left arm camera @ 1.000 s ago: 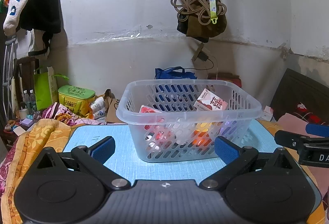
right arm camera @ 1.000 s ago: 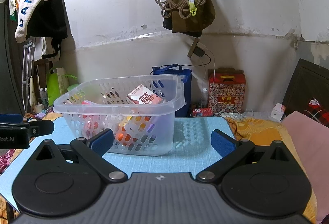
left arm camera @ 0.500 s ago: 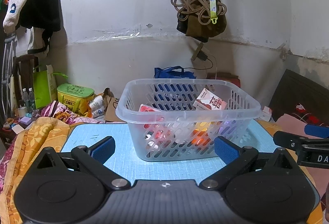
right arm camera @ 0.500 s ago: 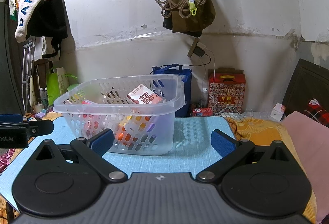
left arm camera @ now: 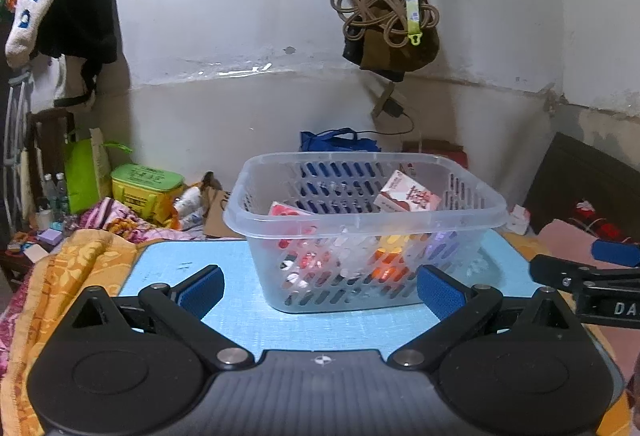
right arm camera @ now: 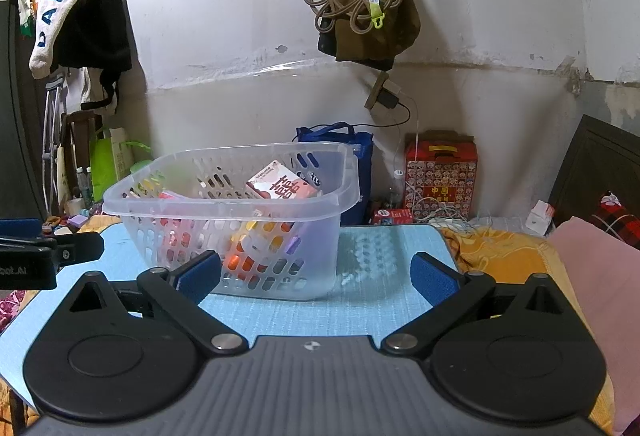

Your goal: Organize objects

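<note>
Basket (left arm camera: 362,220) of clear slotted plastic stands on the light blue mat (left arm camera: 240,300) covering the desk, ahead of both tongs. Inside it a pink-and-white carton (left arm camera: 408,193) leans tilted above a jumble of small colourful items. Left tongs (left arm camera: 320,286) are spread wide and hold nothing, the blue pads framing the basket's lower wall. Right tongs (right arm camera: 316,276) are likewise wide apart and empty, with the basket (right arm camera: 240,211) ahead and to the left.

A basket (left arm camera: 362,213) sits on the mat (left arm camera: 240,312), a box (left arm camera: 407,192) inside it, bag (right arm camera: 334,135) behind.
</note>
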`<state>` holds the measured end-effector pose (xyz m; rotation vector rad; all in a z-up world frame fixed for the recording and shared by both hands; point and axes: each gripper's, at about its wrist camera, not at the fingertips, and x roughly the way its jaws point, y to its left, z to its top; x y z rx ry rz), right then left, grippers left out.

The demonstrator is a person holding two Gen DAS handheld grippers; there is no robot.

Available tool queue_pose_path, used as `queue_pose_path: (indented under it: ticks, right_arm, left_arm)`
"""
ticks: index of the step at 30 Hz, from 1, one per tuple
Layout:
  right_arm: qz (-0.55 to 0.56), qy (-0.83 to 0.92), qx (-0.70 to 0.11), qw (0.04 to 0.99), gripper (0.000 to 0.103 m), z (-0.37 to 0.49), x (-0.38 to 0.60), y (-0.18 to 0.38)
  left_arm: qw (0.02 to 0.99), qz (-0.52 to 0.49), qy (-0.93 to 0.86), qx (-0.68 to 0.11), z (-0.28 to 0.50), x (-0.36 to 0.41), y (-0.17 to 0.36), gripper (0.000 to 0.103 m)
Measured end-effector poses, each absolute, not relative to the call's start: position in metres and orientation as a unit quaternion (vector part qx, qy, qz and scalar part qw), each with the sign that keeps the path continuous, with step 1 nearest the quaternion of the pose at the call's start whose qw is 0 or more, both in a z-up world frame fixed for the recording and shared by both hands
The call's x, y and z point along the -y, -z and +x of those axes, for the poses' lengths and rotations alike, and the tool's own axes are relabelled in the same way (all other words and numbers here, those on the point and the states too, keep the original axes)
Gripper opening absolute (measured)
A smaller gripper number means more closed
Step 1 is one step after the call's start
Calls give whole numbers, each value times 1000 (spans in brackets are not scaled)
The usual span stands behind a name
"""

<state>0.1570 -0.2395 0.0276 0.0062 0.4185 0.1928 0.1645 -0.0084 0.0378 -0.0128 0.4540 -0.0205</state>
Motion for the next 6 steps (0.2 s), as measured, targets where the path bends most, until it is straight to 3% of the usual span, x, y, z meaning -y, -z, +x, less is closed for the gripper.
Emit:
queue_pose_path:
  ticks: [6]
  right_arm:
    - [3,-96,-208,974,103,158,240,-27]
  left_arm:
    - [974,-7,9,-225,164,9,-38,103]
